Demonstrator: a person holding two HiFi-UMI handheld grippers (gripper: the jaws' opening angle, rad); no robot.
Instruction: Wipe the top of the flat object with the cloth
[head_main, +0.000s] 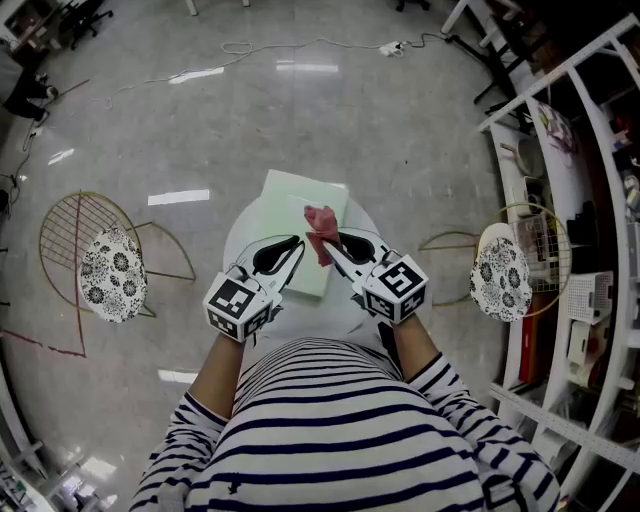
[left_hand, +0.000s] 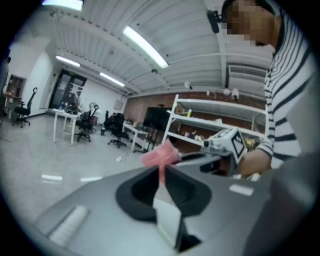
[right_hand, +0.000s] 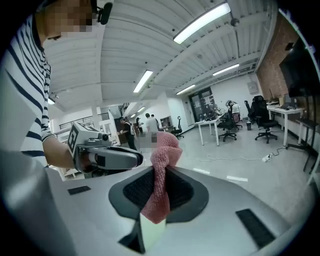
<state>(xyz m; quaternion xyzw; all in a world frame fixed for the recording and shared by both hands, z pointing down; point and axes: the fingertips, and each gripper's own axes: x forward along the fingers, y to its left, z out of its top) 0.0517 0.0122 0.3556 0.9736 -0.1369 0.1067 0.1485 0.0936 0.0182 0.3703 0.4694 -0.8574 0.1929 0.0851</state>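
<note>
A pale green flat object (head_main: 295, 195) lies on a small round white table (head_main: 245, 235). Above its near right part hangs a pink cloth (head_main: 321, 228), bunched between the two gripper tips. My right gripper (head_main: 332, 244) is shut on the cloth (right_hand: 161, 165), whose knit bulges past the jaw tips and hangs below them. My left gripper (head_main: 298, 243) comes in from the left. Its jaws stand narrow with a thin strand of the cloth (left_hand: 161, 159) pinched between them. The flat object (left_hand: 167, 215) shows under both sets of jaws.
Two wire chairs with patterned cushions stand on the floor, one at the left (head_main: 112, 272) and one at the right (head_main: 500, 270). White shelving (head_main: 590, 200) runs along the right side. A cable (head_main: 300, 45) lies on the floor beyond the table.
</note>
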